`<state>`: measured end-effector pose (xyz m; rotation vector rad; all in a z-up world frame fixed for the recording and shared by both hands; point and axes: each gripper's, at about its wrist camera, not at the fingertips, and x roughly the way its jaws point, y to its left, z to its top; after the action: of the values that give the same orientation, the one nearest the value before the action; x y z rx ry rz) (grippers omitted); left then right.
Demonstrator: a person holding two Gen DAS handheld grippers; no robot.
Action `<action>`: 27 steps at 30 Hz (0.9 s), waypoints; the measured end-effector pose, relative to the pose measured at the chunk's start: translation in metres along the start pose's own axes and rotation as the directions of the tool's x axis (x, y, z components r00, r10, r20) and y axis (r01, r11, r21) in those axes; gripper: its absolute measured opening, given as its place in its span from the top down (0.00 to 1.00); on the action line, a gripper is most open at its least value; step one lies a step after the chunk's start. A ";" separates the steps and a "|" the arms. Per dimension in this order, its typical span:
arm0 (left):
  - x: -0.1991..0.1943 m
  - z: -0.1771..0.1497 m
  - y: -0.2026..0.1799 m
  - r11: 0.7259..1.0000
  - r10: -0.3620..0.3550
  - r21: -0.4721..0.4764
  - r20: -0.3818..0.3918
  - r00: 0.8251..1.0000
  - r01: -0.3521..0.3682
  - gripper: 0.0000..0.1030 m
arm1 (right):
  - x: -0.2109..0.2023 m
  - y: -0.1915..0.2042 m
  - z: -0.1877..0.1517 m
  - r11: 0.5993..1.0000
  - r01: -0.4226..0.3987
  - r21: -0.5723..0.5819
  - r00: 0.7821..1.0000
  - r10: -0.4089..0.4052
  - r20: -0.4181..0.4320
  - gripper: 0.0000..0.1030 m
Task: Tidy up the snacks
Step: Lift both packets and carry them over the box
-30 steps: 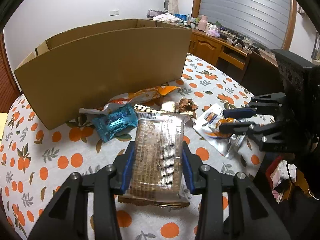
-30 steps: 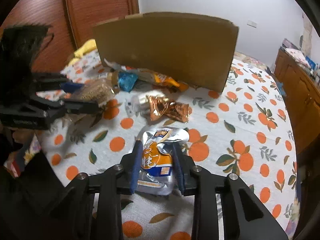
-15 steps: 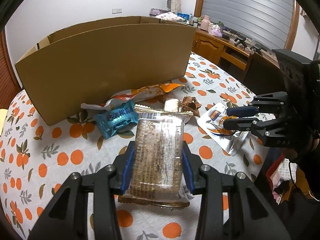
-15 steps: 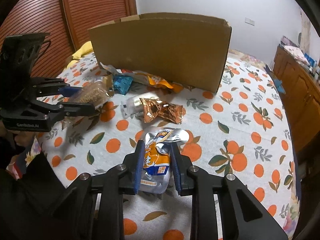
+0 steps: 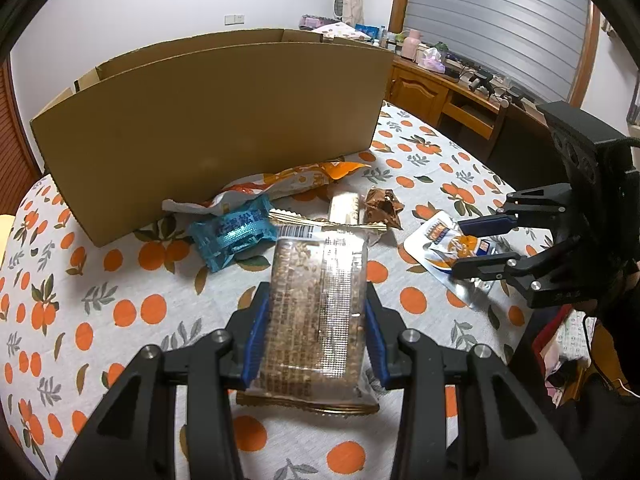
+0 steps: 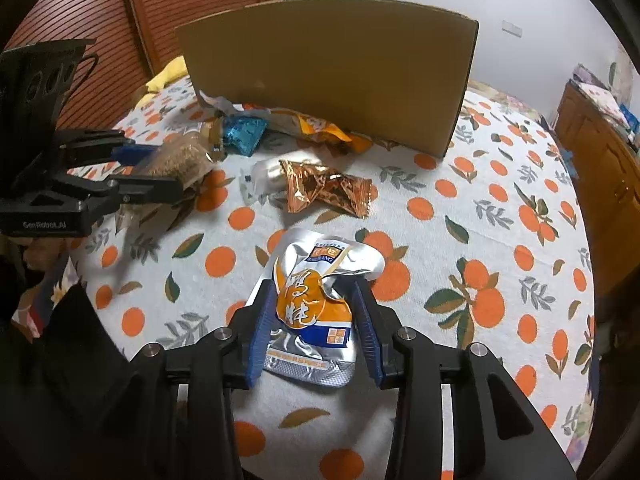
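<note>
My left gripper [image 5: 316, 296] is shut on a clear packet of brown crunchy bars [image 5: 316, 256], held just above the tablecloth; the right wrist view shows this gripper [image 6: 160, 170] and its packet [image 6: 180, 160] at the left. My right gripper [image 6: 314, 296] is opening. A silver and orange pouch [image 6: 316, 308] lies on the cloth between its blue pads [image 6: 260, 328], which stand slightly off its sides. From the left wrist view the right gripper [image 5: 458, 246] straddles that pouch [image 5: 440, 236]. A large cardboard box [image 5: 224, 120] stands behind the snacks.
Loose snacks lie in front of the box [image 6: 332, 68]: a blue packet [image 5: 232, 232], an orange and white bag [image 5: 296, 178], a copper foil wrapper [image 6: 328, 188] and a small silver packet [image 6: 266, 174]. The orange-print tablecloth [image 6: 480, 220] runs to the right; a wooden cabinet [image 6: 600, 152] stands beyond.
The right gripper's jaws have parted from the silver and orange pouch, which now lies loose on the cloth between them. The left gripper and its packet have stayed put.
</note>
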<state>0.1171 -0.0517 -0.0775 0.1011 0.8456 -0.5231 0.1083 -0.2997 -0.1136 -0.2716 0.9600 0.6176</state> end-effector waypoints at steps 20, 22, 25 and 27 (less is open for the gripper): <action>-0.012 0.005 0.000 1.000 -0.002 -0.005 0.031 1.000 0.002 0.60 | -0.017 0.004 0.002 0.999 0.038 0.003 0.996 -0.038 0.086 0.67; -0.015 0.008 0.001 1.000 -0.001 -0.006 0.041 0.999 0.001 0.60 | -0.022 0.002 0.007 0.999 0.042 0.005 0.994 -0.042 0.102 0.67; -0.022 0.015 0.002 1.000 0.001 -0.006 0.062 0.998 -0.001 0.60 | -0.031 0.000 0.015 0.999 0.050 0.005 0.990 -0.050 0.130 0.67; -0.026 0.021 0.002 1.000 0.004 -0.005 0.079 0.997 -0.004 0.60 | -0.038 -0.001 0.023 0.999 0.054 0.004 0.986 -0.053 0.155 0.67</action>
<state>0.1185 -0.0453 -0.0447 0.0774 0.7696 -0.5183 0.1086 -0.3032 -0.0691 -0.2451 0.8006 0.5809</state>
